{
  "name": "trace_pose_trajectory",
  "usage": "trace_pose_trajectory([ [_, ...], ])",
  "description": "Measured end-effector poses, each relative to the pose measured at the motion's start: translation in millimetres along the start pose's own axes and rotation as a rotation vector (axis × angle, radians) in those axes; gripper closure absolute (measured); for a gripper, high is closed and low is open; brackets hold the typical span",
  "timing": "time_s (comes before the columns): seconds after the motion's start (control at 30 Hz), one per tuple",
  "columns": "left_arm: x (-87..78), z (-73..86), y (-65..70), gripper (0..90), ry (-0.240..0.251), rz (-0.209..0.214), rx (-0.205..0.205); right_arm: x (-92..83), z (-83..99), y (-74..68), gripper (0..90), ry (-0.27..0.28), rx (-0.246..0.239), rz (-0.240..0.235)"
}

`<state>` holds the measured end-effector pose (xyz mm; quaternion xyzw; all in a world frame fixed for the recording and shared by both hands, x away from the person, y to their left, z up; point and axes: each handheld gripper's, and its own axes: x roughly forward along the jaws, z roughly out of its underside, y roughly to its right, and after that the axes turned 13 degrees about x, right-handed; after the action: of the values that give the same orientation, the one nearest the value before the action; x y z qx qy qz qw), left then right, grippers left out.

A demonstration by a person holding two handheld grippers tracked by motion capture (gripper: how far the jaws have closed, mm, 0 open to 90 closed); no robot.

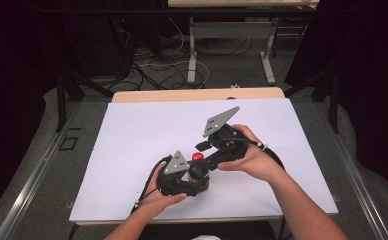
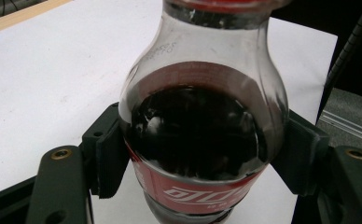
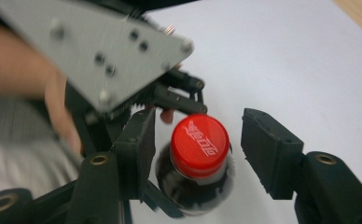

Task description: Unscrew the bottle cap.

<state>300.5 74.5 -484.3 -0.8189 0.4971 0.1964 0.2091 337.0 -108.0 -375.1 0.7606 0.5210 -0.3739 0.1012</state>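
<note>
On the counter, covered by a white sheet, a person works near its front edge with a gripper in each hand. Left gripper is clamped on a cola bottle, its pads pressing the clear body on both sides just above the red label; the bottle stands upright on the sheet, dark drink filling it to the shoulder. Right gripper comes in from the far right, over the bottle's top, with its jaws set narrowly apart on either side of the red cap. One pad sits just beside the cap, the other stands clear of it, so nothing is gripped.
</note>
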Motion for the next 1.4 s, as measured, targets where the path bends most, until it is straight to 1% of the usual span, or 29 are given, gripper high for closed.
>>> trace_pose_trajectory([
  [0.03, 0.3, 0.1, 0.2, 30.2, 0.005, -0.007, -0.004, -0.8, 0.9, -5.7, 44.8, 0.026, 0.046, 0.038],
  [0.07, 0.1, 0.1, 0.0, 30.2, 0.005, -0.010, -0.007, -2.0, 0.9, -10.2, 44.9, 0.028, 0.071, 0.081],
  [0.1, -0.9, 0.0, -0.2, 30.2, -0.004, 0.000, -0.011, -1.8, 1.5, -14.0, 45.5, 0.047, 0.094, 0.120],
  [0.2, -0.9, -0.2, -1.1, 30.2, -0.003, -0.008, -0.005, -2.8, 2.4, -23.1, 48.6, 0.059, 0.167, 0.195],
  [0.27, -1.0, -0.2, -1.2, 30.2, -0.002, -0.011, -0.007, -0.6, 2.9, -26.3, 49.5, 0.060, 0.194, 0.209],
  [0.3, -1.1, -0.2, -1.5, 30.2, -0.005, -0.009, -0.005, 0.9, 3.5, -26.7, 50.7, 0.061, 0.194, 0.215],
  [0.33, -1.2, -0.2, -1.6, 30.2, -0.007, -0.008, -0.003, 4.6, 4.2, -29.2, 54.2, 0.049, 0.225, 0.245],
  [0.4, -1.3, -0.5, -1.1, 30.2, -0.005, -0.004, -0.008, 6.3, 4.4, -29.0, 56.4, 0.049, 0.224, 0.253],
  [0.5, -1.4, -0.4, -1.6, 30.2, 0.004, -0.014, -0.009, 9.0, 4.1, -28.5, 60.5, 0.041, 0.219, 0.259],
  [0.53, -1.9, -0.3, -1.8, 30.2, 0.001, -0.020, -0.009, 8.8, 3.5, -27.6, 60.7, 0.032, 0.202, 0.250],
  [0.57, -2.8, -0.5, -2.5, 30.2, -0.004, -0.008, -0.009, 8.3, 2.5, -24.9, 60.8, 0.020, 0.164, 0.223],
  [0.63, -2.6, -0.2, -2.5, 30.2, -0.004, 0.000, -0.007, 6.7, 0.9, -20.0, 61.0, -0.010, 0.125, 0.170],
  [0.7, -1.5, 0.0, -0.9, 30.2, -0.005, 0.004, -0.005, 5.4, -1.6, -8.6, 61.0, -0.047, 0.012, 0.081],
  [0.73, -0.2, 0.0, 0.1, 30.2, 0.000, 0.004, -0.001, 5.4, -2.2, -3.2, 61.0, -0.052, -0.028, 0.038],
  [0.77, 0.3, -0.1, 0.2, 30.2, -0.002, 0.006, 0.009, 4.1, -3.2, 1.4, 61.0, -0.078, -0.063, 0.009],
  [0.8, 0.8, -0.1, 1.0, 30.2, 0.000, 0.013, 0.005, 3.8, -4.6, 7.3, 60.9, -0.095, -0.124, -0.041],
  [0.83, 1.7, 0.0, 1.4, 30.2, 0.003, 0.009, 0.007, 3.6, -5.2, 10.6, 60.8, -0.105, -0.155, -0.071],
  [0.9, 0.9, 0.0, 1.1, 30.2, -0.007, 0.022, -0.005, 3.4, -5.5, 12.0, 60.3, -0.104, -0.189, -0.076],
  [0.93, 0.4, 0.1, -0.1, 30.2, -0.007, 0.013, 0.006, 3.0, -5.3, 10.4, 56.3, -0.095, -0.179, -0.067],
  [0.97, 0.5, 0.3, 0.3, 30.2, -0.002, 0.006, -0.004, 2.3, -4.6, 7.6, 49.2, -0.078, -0.157, -0.037],
  [1.0, -0.1, 0.3, -0.5, 30.2, -0.003, 0.008, -0.007, 1.6, -4.1, 6.1, 46.1, -0.053, -0.134, -0.024],
  [1.03, -0.7, 0.2, -1.3, 30.2, -0.008, 0.009, -0.004, 0.1, -3.1, 3.2, 45.3, -0.032, -0.095, 0.002],
  [1.07, -0.3, 0.6, -1.1, 30.2, 0.002, 0.000, -0.013, -0.3, -2.4, 1.1, 45.3, -0.017, -0.077, 0.025],
  [1.1, -0.3, 0.6, -1.7, 30.2, 0.006, -0.009, -0.012, -1.6, -0.9, -3.5, 45.3, -0.006, -0.037, 0.077],
  [1.17, -1.0, 0.5, -2.3, 30.2, 0.000, -0.008, -0.013, -1.7, 1.2, -11.0, 46.2, 0.008, 0.043, 0.135],
  [1.23, -1.1, 0.4, -2.6, 30.2, 0.000, -0.008, -0.016, -0.2, 2.9, -18.7, 48.0, 0.028, 0.092, 0.186],
  [1.3, -0.6, 0.3, -1.9, 30.2, 0.009, -0.017, -0.024, 2.0, 3.5, -25.6, 48.3, 0.028, 0.104, 0.218],
  [1.37, -1.4, 0.0, -2.3, 30.2, 0.005, -0.015, -0.024, 5.6, 3.8, -32.6, 49.2, 0.040, 0.109, 0.281],
  [1.4, -1.4, 0.0, -2.3, 30.2, 0.012, -0.011, -0.025, 6.7, 3.3, -34.2, 50.0, 0.032, 0.115, 0.287],
])
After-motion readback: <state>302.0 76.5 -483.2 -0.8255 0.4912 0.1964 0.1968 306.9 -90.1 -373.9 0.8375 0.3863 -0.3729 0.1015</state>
